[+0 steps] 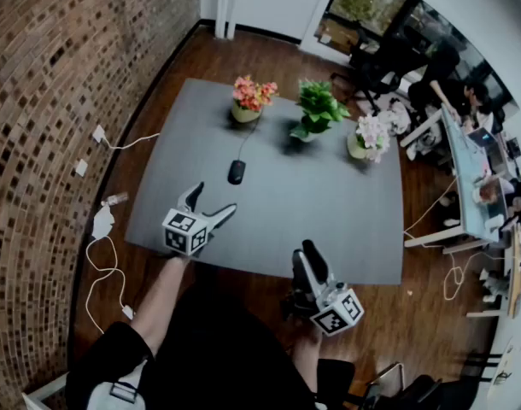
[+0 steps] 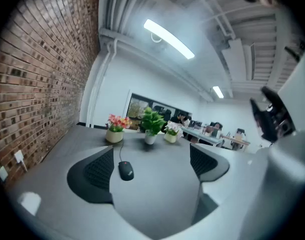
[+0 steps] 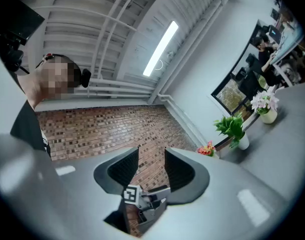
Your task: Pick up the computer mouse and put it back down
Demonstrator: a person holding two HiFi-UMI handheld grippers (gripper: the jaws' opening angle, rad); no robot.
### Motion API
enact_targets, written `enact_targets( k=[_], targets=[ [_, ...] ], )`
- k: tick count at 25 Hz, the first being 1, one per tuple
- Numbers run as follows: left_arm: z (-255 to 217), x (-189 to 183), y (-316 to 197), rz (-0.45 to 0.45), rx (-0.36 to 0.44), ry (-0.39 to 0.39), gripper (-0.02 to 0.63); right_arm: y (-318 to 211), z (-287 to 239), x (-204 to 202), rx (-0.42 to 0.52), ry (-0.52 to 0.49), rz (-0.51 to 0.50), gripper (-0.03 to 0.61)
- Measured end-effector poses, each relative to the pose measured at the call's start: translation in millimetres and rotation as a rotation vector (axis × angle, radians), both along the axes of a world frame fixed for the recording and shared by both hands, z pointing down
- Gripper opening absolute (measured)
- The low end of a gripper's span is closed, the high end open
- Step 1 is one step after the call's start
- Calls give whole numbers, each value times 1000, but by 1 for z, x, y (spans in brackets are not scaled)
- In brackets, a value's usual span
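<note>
The left gripper [image 1: 213, 198] hovers at the near left corner of the grey table [image 1: 354, 229], its jaws spread wide and empty. The black wired computer mouse [image 1: 237, 172] lies on the table just beyond it (its cable runs far toward the pink-flower pot [image 1: 250, 99]). Further right, the right gripper [image 1: 306, 253] is at the near edge, its jaws narrowly parted with nothing between them.

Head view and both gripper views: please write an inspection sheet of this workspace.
Surface: grey table.
Job's things: black mouse lying on the table, not held.
Clutter: three potted plants along the far edge.
Grippers: left gripper open, empty, short of the mouse; right gripper open, empty.
Cables: mouse cable runs toward the plants; white cables on the floor.
Surroundings: brick wall, wooden floor, office desks with people.
</note>
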State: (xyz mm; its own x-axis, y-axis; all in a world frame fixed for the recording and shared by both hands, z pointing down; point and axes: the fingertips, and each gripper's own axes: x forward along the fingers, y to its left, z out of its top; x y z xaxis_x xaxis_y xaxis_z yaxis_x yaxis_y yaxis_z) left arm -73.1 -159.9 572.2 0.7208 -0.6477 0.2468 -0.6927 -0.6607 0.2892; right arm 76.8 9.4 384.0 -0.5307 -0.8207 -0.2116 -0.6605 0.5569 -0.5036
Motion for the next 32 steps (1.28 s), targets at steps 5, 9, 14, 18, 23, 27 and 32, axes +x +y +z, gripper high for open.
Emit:
enact_targets(
  k=[5,9,14,18,23,27,32],
  targets=[
    [101,8,-119,-90,-68,-267,466,-52,5,-10,-13,12,43,138],
    [181,27,-169,-101,-166,-404,466,-72,20,-31,-73,27,32,138],
    [246,54,-185,-77,-292,-500,465,-79,31,-39,-138,62,16,138],
    [262,48,-197,-131,-322,-570,403,-92,27,-33,-123,76,-10,138],
    [258,44,-179,-69,-456,-546,285,-102,10,-18,-59,57,-61,137],
    [189,96,-131,114,-694,64,285,-112,6,8,-27,9,-60,137],
    [34,111,-116,270,-663,684,285,-119,11,26,-12,-41,-68,137]
  ],
)
